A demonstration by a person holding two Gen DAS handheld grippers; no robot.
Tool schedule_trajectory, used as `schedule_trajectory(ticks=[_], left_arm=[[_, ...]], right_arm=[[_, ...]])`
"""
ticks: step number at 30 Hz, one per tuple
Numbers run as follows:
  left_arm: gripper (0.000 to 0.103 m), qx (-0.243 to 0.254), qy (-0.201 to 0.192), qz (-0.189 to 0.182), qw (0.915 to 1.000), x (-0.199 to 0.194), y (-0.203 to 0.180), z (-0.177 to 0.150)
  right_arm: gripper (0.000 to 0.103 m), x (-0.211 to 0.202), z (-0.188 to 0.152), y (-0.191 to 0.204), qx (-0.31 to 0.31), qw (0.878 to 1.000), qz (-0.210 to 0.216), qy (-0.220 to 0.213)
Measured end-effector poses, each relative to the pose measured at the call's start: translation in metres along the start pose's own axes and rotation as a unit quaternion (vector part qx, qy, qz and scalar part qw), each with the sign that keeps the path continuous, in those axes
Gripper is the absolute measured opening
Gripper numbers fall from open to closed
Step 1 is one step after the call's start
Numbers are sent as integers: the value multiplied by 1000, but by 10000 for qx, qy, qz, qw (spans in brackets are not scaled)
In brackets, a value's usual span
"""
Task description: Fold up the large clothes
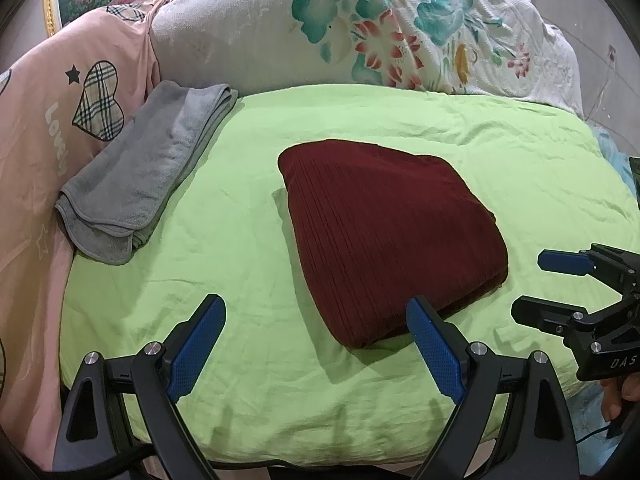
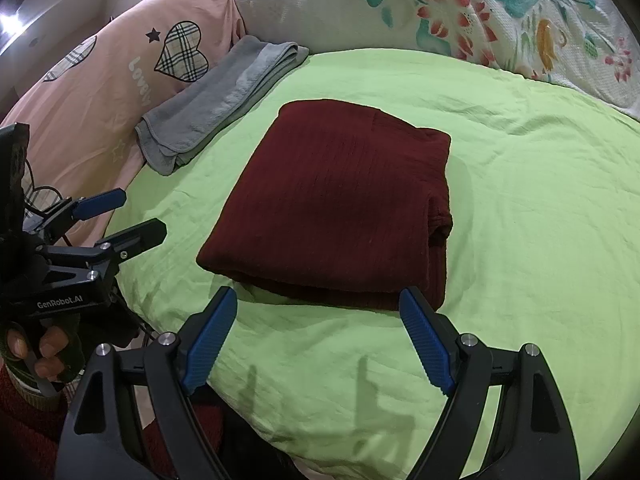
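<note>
a dark red ribbed garment (image 2: 332,208) lies folded into a thick, roughly square bundle near the middle of a light green sheet (image 2: 520,200) spread over a bed. its edges look fairly even, with stacked layers showing along the near edge and at the right side, where one fold bulges a little. nothing is touching it.

the left gripper (image 1: 316,344) hangs just short of the bundle's near corner, its blue-padded jaws spread wide and holding nothing. the right gripper (image 2: 320,336) does the same on the other side, jaws wide apart and empty, poised above bare sheet just in front of the bundle's near edge. a person's hand (image 2: 44,350) is visible around the left gripper's handle.

a grey towel (image 1: 140,172) sits already folded at the far left of the sheet, resting against a pink cover with plaid hearts (image 1: 60,128). a floral quilt (image 1: 400,28) is heaped behind.

judging by this, the red garment appears fully folded (or one tidy-up away from it), so the task looks nearly or entirely complete. at most, smoothing the bulging side or moving the bundle beside the towel might remain.
</note>
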State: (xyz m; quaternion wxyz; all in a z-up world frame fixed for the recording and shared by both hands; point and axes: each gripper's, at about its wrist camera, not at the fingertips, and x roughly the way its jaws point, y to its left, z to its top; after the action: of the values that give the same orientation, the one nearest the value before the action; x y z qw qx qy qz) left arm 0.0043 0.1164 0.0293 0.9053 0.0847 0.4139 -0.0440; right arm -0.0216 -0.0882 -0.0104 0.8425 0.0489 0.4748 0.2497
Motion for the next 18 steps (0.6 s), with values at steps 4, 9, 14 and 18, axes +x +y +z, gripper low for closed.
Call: schedule_trajectory(ticks=[4,9,14,18], left_arm=[[92,20,-28,40,10000,1,-1,2],[92,2,-28,48,10000,4,-1,4],[92,-11,-9,63,10000,8,0,7],[92,-53,25,13,10000,14,3,11]], right_arm=[[83,1,3,-2,-18,10000,-14,-11],[83,3,7,-9,-11,10000,-23,-39],[83,6,11,-15,51,10000,-43,-62],[83,9,15,-20,108,9999,-63,-69]])
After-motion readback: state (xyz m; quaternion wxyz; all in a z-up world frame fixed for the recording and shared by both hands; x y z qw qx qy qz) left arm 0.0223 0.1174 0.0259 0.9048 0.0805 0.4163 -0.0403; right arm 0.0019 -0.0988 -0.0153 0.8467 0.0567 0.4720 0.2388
